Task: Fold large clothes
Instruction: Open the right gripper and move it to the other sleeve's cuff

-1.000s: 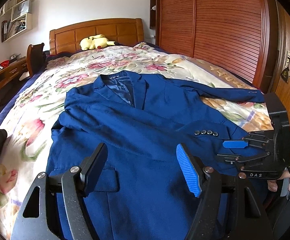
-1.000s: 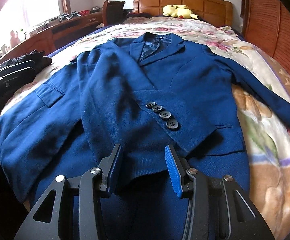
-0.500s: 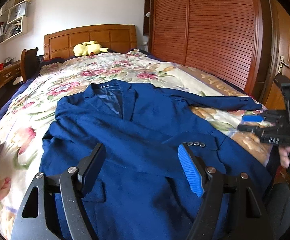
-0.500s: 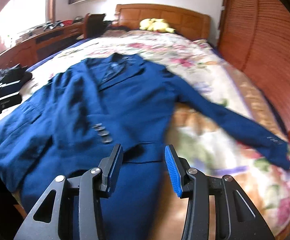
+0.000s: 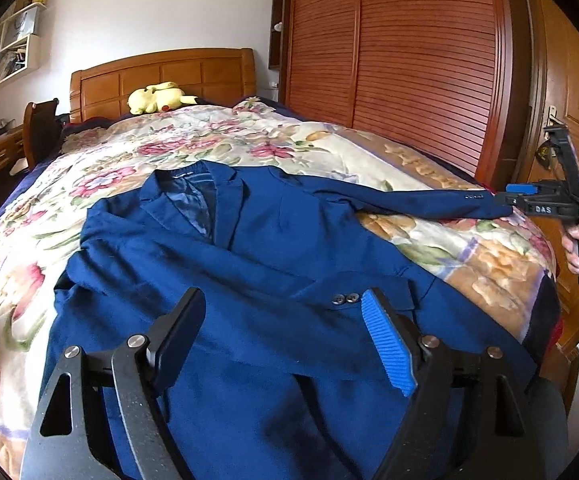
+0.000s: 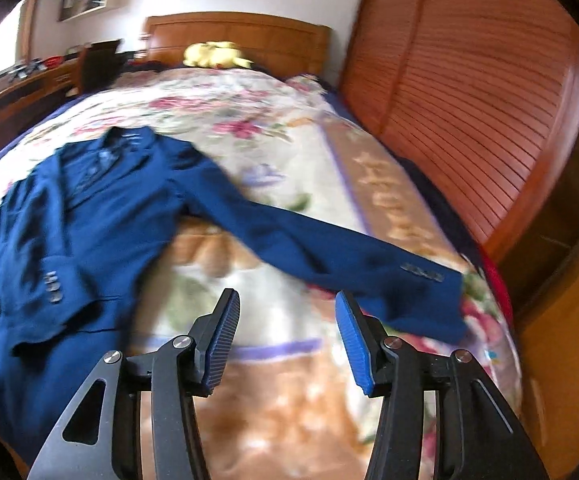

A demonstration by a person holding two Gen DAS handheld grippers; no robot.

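Note:
A dark blue suit jacket (image 5: 273, 264) lies face up on the bed, collar toward the headboard. One sleeve is folded across its front. The other sleeve (image 6: 329, 256) stretches out to the right, its cuff (image 6: 429, 292) near the bed's right edge. My left gripper (image 5: 283, 336) is open and empty above the jacket's lower front. My right gripper (image 6: 287, 334) is open and empty, hovering over the bedspread just left of the cuff. It also shows in the left wrist view (image 5: 517, 196), level with the cuff's end.
The bed has a floral bedspread (image 5: 217, 144) and a wooden headboard (image 5: 161, 76) with a yellow plush toy (image 5: 157, 96). A slatted wooden wardrobe (image 5: 401, 52) and a door (image 5: 573, 92) stand on the right. A desk (image 6: 21, 92) and chair are on the left.
My right gripper has swung from over the jacket's buttoned front to the right, toward the outstretched sleeve's cuff. My left gripper has drawn back and risen slightly. The jacket has not moved.

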